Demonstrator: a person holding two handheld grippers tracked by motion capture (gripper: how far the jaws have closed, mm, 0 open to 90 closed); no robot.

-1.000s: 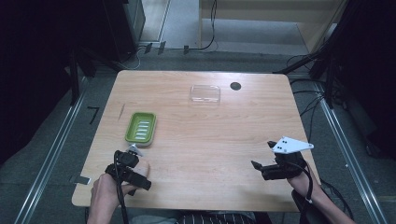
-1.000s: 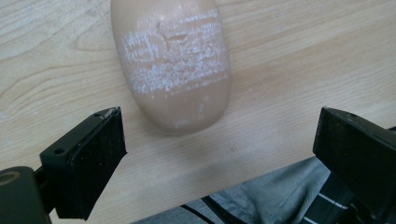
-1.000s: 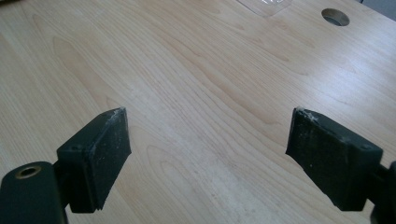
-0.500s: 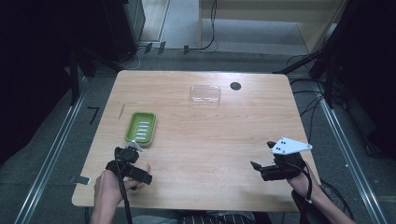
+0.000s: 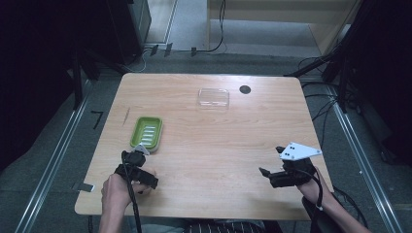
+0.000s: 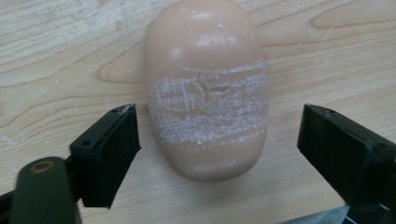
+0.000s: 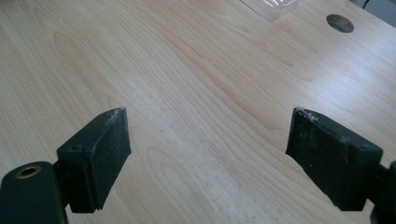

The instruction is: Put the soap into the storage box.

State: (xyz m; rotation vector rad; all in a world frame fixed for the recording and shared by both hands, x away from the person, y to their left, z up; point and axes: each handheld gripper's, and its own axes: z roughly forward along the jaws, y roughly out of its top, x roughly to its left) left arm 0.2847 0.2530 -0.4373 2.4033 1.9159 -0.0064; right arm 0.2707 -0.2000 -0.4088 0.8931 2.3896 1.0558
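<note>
Plainly, both grippers' fingers gape over the pale wooden table [image 5: 209, 141] — left gripper [image 6: 215, 140] straddling soap [image 6: 205, 88].

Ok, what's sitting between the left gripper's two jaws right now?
A peach-coloured soap bar lies on the table between the open jaws of the left gripper, touching neither, as the left gripper view shows.

The left hand [image 5: 115, 190] holds the left gripper [image 6: 217, 140] low near the tabletop's front-left corner, its 2 jaws spread wide apart. The right hand [image 5: 311, 180] holds the right gripper [image 7: 208, 151] near the front-right corner, jaws also wide apart, pointing left.
</note>
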